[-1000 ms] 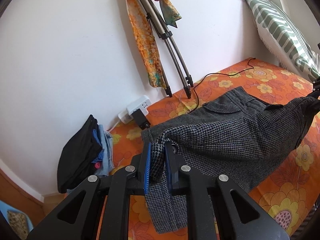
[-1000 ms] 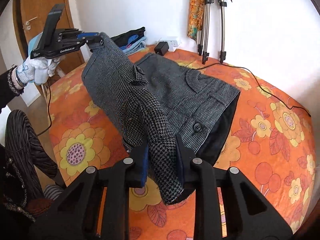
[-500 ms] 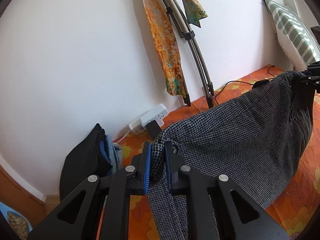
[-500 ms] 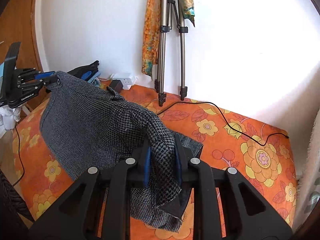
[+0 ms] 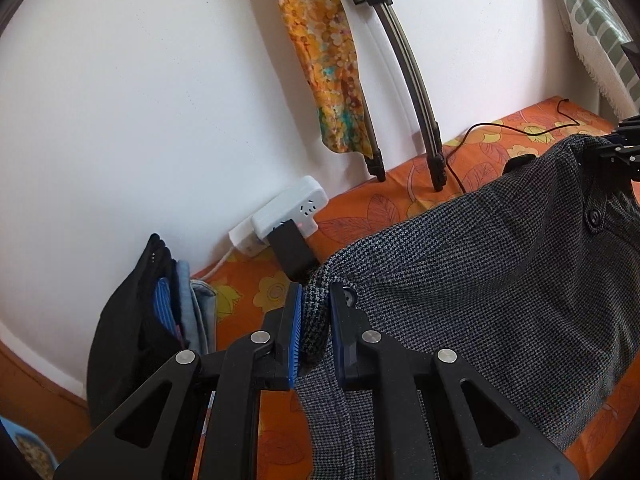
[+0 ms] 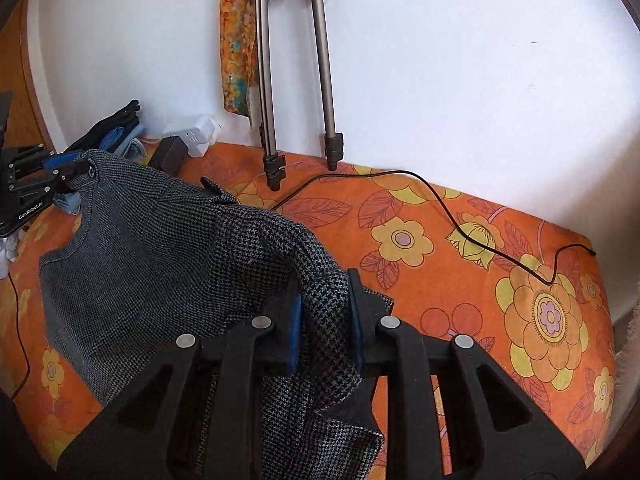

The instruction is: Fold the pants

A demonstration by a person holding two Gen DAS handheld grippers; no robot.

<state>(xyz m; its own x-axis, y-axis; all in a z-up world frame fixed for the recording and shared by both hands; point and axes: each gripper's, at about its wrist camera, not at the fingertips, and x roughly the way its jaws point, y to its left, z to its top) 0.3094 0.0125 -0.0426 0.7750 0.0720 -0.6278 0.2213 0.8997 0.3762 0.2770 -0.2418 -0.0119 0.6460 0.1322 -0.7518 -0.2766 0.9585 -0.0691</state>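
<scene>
Orange flower-printed bed cover (image 6: 460, 264) bearing the grey houndstooth woven wool pants (image 6: 144, 264), which hang slack above it between two grips — a thick, soft, fairly heavy cloth that judging by its sag will drape and bunch rather than hold a crease. Left hand-held gripper (image 5: 314, 320) and right hand-held gripper (image 6: 324, 320) each pinch a gathered edge of the cloth; best taken at edges or corners — the rough weave should resist slipping.
</scene>
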